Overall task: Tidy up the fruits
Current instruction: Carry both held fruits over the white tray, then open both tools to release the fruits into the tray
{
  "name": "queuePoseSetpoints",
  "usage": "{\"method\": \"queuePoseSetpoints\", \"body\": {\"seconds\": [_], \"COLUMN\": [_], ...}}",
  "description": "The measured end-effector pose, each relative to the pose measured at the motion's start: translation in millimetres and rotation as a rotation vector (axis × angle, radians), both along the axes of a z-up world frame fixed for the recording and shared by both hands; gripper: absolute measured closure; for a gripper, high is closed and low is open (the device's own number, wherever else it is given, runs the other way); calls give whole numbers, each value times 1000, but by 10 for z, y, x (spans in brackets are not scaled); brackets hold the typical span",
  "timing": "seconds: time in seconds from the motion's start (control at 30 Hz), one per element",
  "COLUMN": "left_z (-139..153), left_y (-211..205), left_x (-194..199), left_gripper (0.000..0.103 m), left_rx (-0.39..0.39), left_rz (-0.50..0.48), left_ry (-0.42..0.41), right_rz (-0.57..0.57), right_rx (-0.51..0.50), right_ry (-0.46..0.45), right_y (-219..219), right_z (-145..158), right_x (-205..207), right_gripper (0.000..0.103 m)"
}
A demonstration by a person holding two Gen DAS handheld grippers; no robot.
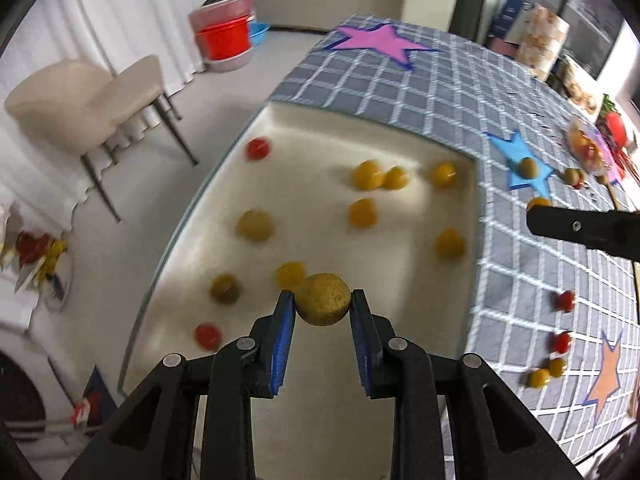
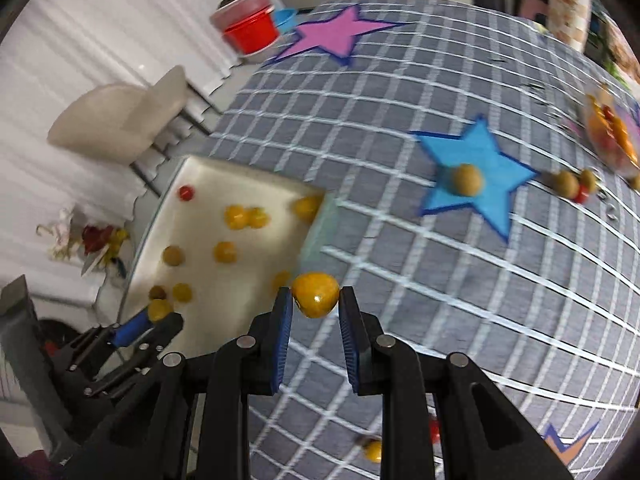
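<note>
My left gripper (image 1: 323,300) is shut on a dull yellow-brown round fruit (image 1: 323,298) and holds it above the near part of a white tray (image 1: 400,132) that holds several yellow, brownish and red fruits. My right gripper (image 2: 316,295) is shut on a smooth orange-yellow fruit (image 2: 315,293) over the grey checked cloth (image 2: 400,280), just right of the tray's corner (image 2: 312,236). The left gripper also shows at the lower left of the right wrist view (image 2: 158,312). A right finger (image 1: 580,228) juts in at the right of the left wrist view.
Loose fruits lie on the cloth: one on the blue star (image 2: 466,179), a few beyond it (image 2: 572,186), several red and yellow ones (image 1: 560,336) near the orange star. A clear bag of fruit (image 2: 612,136) sits far right. A beige chair (image 1: 84,100) stands off the table's left edge.
</note>
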State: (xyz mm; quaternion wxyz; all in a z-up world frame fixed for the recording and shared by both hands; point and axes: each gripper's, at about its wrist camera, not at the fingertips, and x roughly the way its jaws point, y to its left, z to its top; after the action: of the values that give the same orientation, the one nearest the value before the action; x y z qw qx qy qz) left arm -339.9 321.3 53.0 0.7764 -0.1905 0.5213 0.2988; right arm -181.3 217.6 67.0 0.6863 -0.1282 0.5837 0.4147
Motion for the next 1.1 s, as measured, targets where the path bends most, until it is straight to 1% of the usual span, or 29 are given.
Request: {"method": "queuePoseSetpoints", "body": {"seconds": [0.1,0.27,0.5,0.73,1.1], "left_z": [-85,-201,-301,-363,-391], "left_y": [66,114,152,176,186], "left_x": [-117,-221,-290,-292,-280], "left_gripper": [73,73,73,73,73], "left_rx": [-9,-9,-26,-35,-44], "left_rz": [37,72,89,89,79], "left_ry": [17,46,64,74,76], "right_rz": [61,122,185,200,223], "right_rx": [-8,-46,-115,-162,-179], "right_ry": [18,43,26,16,-1], "right_y": [196,405,627,720,829], "right_z": [-64,-232,-437,-583,-668], "right_x": [-194,-395,-522,-557,-659], "right_gripper": [77,77,77,77,76]}}
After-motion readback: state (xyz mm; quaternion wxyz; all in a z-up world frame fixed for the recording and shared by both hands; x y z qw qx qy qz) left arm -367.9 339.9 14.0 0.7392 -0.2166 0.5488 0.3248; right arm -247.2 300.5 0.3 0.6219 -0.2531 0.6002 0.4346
